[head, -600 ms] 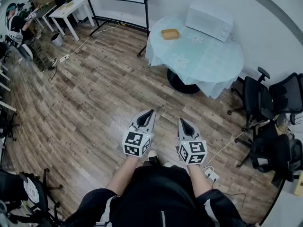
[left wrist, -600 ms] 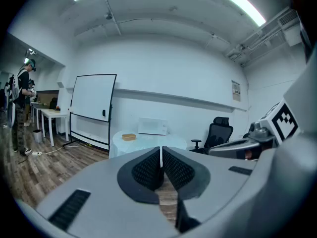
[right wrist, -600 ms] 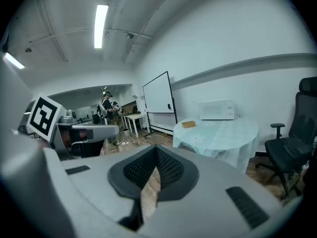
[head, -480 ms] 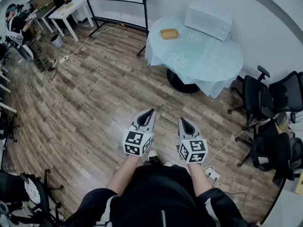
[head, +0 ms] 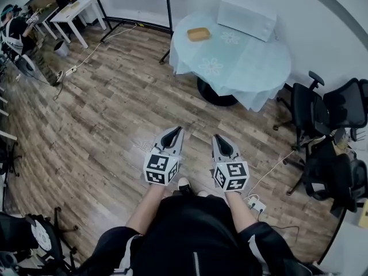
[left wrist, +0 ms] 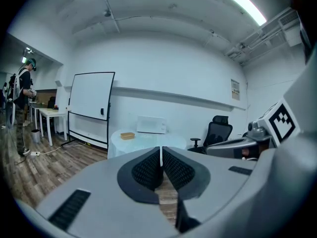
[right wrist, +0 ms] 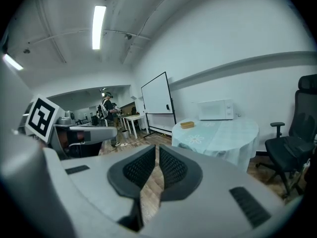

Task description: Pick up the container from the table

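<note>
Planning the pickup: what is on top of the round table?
The table, draped in a pale blue cloth, bears a tan container and, apart from it, a white microwave. The cloth hides the tabletop; the container's contents are too small to tell.

container (head: 198, 34) on table (head: 247, 73), left of microwave (head: 246, 17)
</note>
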A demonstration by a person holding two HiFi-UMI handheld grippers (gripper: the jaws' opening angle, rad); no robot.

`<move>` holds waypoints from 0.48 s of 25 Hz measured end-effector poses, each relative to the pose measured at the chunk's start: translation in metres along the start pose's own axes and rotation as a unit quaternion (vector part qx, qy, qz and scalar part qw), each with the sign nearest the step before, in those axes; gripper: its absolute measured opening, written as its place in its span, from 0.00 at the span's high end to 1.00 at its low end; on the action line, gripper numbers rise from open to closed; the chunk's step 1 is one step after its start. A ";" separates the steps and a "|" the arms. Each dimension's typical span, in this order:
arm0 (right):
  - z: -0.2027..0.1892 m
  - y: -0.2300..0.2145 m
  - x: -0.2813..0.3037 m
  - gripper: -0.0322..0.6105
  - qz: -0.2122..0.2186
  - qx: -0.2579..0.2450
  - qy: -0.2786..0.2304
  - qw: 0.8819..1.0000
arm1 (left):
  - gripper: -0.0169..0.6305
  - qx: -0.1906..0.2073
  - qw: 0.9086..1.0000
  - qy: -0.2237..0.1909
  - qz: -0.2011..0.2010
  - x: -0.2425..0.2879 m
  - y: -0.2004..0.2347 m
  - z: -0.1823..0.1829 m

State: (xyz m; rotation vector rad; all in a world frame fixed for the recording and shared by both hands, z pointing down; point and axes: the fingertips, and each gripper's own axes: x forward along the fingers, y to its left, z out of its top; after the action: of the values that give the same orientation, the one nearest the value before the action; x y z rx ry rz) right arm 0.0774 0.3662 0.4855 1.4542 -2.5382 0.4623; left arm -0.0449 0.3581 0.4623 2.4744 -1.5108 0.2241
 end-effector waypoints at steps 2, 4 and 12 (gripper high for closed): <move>-0.001 0.001 0.004 0.91 0.002 0.000 0.003 1.000 | 0.93 0.000 1.000 0.000 0.000 0.001 0.003 0.000; -0.001 0.002 0.009 0.91 0.004 0.001 0.005 1.000 | 0.93 0.000 1.000 0.000 -0.002 0.004 0.007 -0.001; -0.003 -0.002 0.023 0.91 -0.007 0.015 0.009 1.000 | 0.93 0.006 1.000 0.009 -0.017 0.019 0.019 -0.004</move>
State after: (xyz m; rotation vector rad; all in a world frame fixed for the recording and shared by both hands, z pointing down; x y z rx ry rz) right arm 0.0677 0.3480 0.4959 1.4699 -2.5166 0.5115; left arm -0.0533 0.3346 0.4730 2.4985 -1.4638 0.2502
